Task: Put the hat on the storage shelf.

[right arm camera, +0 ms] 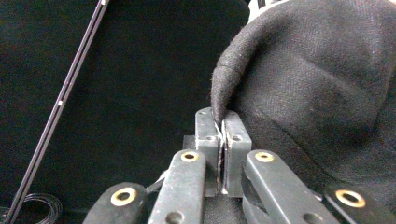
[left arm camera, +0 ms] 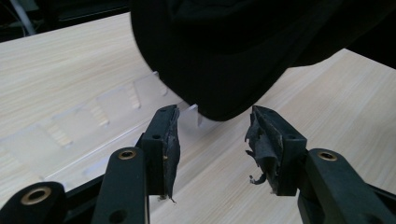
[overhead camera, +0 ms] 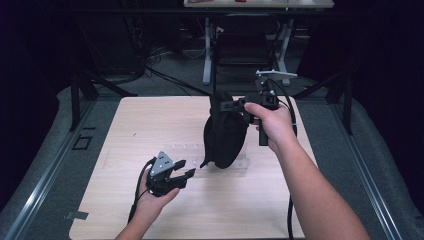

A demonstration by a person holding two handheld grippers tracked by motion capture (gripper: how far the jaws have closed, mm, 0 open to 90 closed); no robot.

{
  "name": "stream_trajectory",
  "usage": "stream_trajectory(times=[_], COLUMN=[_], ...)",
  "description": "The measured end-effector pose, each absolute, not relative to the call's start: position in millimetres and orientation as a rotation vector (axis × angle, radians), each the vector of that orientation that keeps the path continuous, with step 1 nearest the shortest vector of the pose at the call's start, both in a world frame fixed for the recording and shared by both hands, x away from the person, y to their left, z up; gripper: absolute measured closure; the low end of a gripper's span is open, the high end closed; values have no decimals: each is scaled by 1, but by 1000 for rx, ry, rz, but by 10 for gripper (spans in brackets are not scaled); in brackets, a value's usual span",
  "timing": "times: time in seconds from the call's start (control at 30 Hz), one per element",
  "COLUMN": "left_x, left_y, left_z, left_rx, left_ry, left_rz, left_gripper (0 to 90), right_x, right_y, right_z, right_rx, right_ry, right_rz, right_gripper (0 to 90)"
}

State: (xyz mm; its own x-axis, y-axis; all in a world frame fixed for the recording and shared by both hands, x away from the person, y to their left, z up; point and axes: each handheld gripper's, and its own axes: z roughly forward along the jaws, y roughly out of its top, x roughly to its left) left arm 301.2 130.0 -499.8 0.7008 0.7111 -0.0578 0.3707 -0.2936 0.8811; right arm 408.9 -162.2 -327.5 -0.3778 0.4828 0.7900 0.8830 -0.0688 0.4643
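Right tool [overhead camera: 240, 104] clamped on an edge of the black cloth [overhead camera: 225, 132], holding it lifted so it hangs over the middle of the worktop [overhead camera: 150, 210], its low end near or on a clear plastic tray [overhead camera: 187, 150] — contact unclear. Left tool [overhead camera: 187, 169] empty, jaws spread, just short of the cloth's bottom. Judgement: lift done; second grip on the hanging end, and any spreading or folding, still left.

A lab: dark curtains, tripod legs [overhead camera: 85, 87], floor cables [overhead camera: 165, 55].
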Motion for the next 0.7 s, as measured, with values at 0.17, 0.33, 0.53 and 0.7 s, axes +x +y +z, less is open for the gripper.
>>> stream_trajectory(times=[0.17,0.33,0.53,0.7], left_x=[300,301,302,304], left_y=[120,113,107,103], left_z=[-496,-494,-495,-495], left_rx=[1921,1936,1941,1953], left_ry=[803,787,779,780], left_rz=[434,424,426,423], left_gripper=[542,590,622,660], right_x=[409,409,408,409], right_y=[-161,-162,-162,-162], right_z=[-327,-328,-328,-328], right_rx=[-1466,-1466,-1467,-1465], right_ry=[-1829,-1821,-1824,-1825], right_rz=[-1435,-1437,-1441,-1438], right_gripper=[878,877,876,876])
